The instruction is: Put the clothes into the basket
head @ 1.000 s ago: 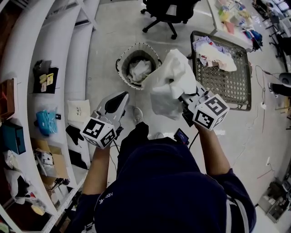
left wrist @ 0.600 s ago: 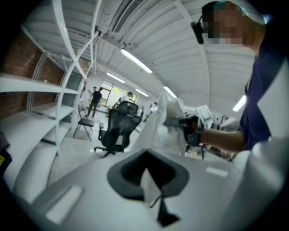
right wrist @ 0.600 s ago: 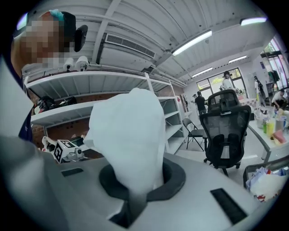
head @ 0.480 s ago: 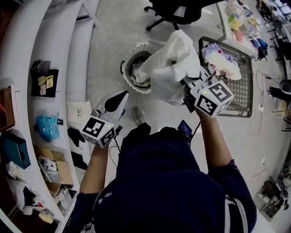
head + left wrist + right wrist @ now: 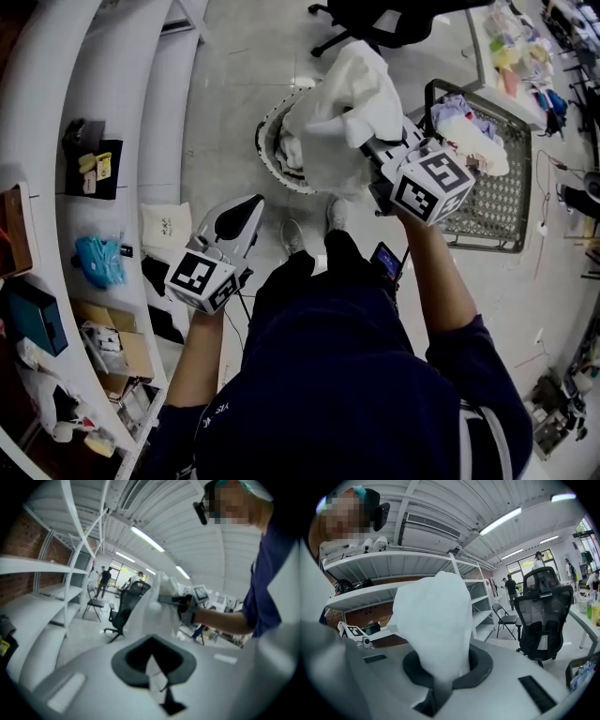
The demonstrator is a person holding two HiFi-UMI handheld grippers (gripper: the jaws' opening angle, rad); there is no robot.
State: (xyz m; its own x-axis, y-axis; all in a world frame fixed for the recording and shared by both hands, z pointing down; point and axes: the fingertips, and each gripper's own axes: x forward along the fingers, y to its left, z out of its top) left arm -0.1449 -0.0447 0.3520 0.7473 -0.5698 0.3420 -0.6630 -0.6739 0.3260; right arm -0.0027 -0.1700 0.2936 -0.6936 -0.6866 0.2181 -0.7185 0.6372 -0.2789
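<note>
A bulky white garment (image 5: 339, 98) hangs from my right gripper (image 5: 364, 150), which is shut on it; in the right gripper view the cloth (image 5: 433, 620) bulges up out of the closed jaws (image 5: 440, 679). It hangs over the round white-rimmed basket (image 5: 266, 141) on the floor and hides much of it. White clothes lie inside the basket. My left gripper (image 5: 246, 208) is lower left of it, jaws together and empty (image 5: 152, 667). The left gripper view shows the garment (image 5: 157, 606) held ahead.
A rectangular wire basket (image 5: 487, 202) with mixed clothes (image 5: 469, 131) stands to the right. White curved shelves (image 5: 103, 141) with small items run along the left. A black office chair (image 5: 375, 19) stands beyond the round basket. The person's shoes (image 5: 336, 214) are below it.
My right gripper has carried the white garment up and left in the view, from beside the wire basket to over the round basket. The left gripper followed forward, still closed.
</note>
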